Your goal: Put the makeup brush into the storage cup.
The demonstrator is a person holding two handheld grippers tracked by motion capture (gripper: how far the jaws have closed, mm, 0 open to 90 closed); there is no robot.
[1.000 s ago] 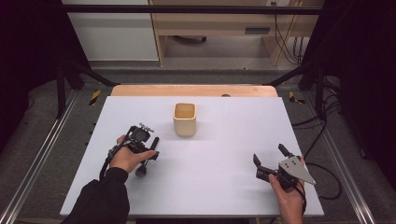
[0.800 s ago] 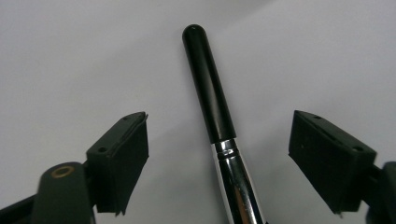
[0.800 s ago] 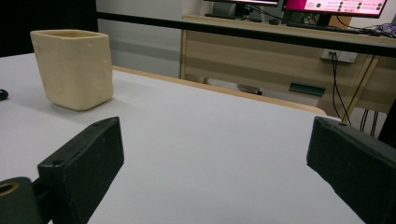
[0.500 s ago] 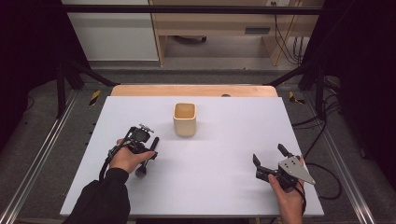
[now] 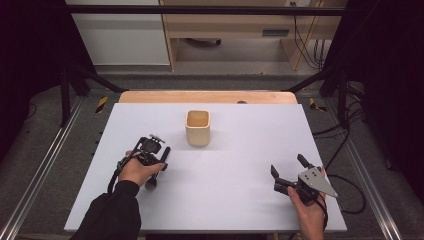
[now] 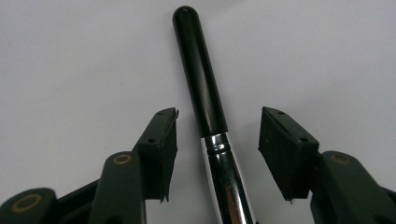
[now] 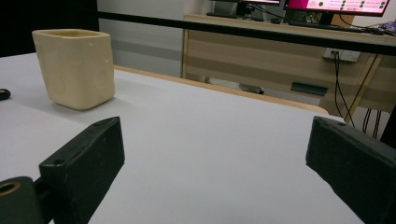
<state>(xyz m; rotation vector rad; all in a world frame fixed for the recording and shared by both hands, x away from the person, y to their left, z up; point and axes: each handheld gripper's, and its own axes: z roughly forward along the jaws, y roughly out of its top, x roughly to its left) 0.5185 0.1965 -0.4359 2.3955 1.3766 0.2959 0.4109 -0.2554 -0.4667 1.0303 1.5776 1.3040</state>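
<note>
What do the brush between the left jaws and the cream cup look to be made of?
Brush: a glossy black handle, probably lacquered wood or plastic, judging by its soft highlights; the band below it looks like polished metal, mirror-bright with ridged rings. Cup: a matte cream body with thick walls and rounded corners, possibly unglazed ceramic or moulded plastic; its look leaves that open.

1. Table (image 5: 225, 200): flat rectangular top with a matt white surface; a light wooden strip runs along its far edge.
2. Cream square-sided cup (image 5: 198, 128): open-topped, standing upright on the table's far half, near the middle.
3. Black-handled brush with a shiny silver metal ferrule (image 6: 205, 98): lying flat on the table at its left side, well apart from the cup.
</note>
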